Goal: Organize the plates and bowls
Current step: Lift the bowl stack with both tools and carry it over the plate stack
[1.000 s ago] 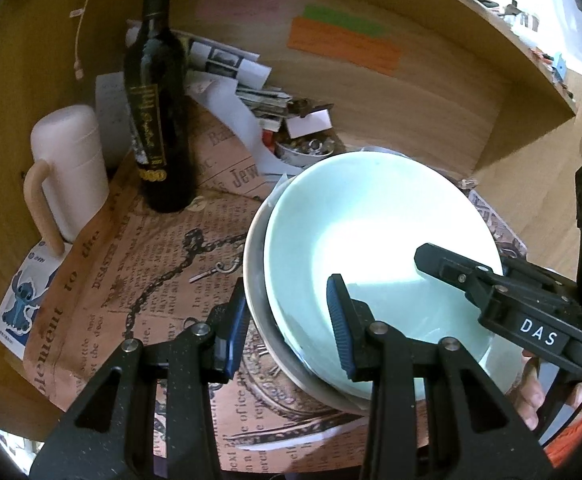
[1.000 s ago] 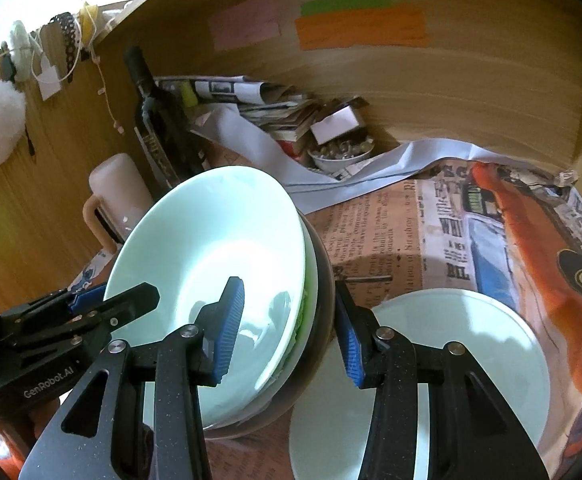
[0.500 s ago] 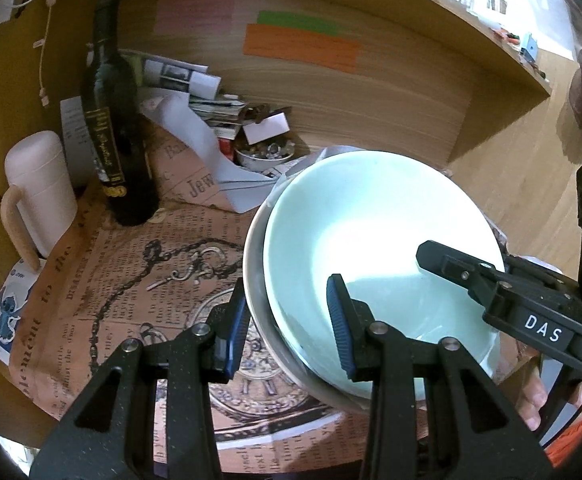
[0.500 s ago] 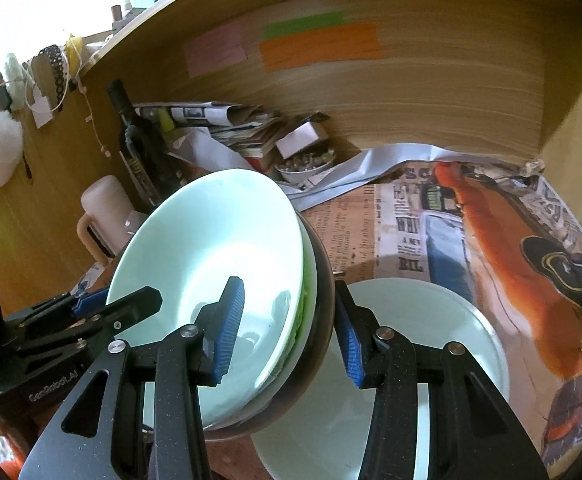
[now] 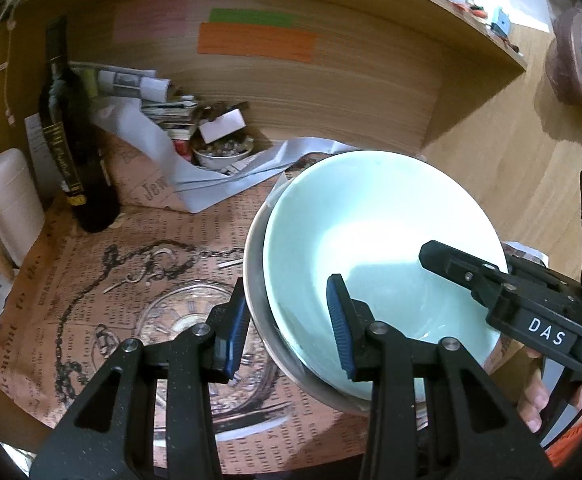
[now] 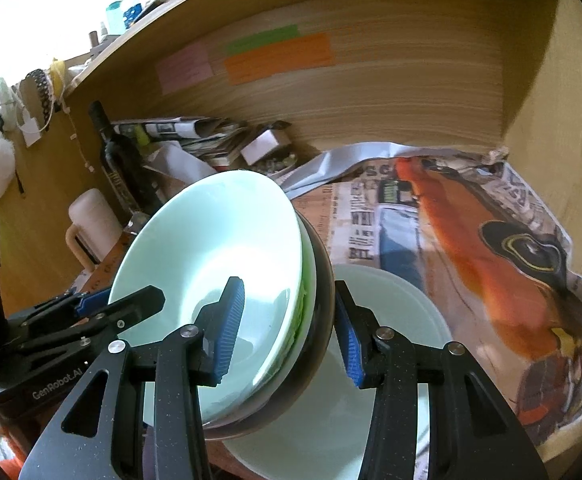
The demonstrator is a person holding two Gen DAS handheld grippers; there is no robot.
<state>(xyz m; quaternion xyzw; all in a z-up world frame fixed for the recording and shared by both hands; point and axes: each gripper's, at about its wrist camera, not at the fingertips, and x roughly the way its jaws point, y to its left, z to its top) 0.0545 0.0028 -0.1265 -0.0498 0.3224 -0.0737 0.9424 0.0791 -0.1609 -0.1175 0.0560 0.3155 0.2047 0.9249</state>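
The stack of bowls hangs tilted between your two grippers, above the newspaper-covered desk. Your left gripper clamps its left rim, your right gripper its right rim, over a pale green plate near the front edge.

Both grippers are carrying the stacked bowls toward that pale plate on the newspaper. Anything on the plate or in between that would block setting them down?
Nothing visible. The pale plate shows bare where seen, though the stacked bowls hide its near left part. The left gripper and right gripper clamp opposite rims.
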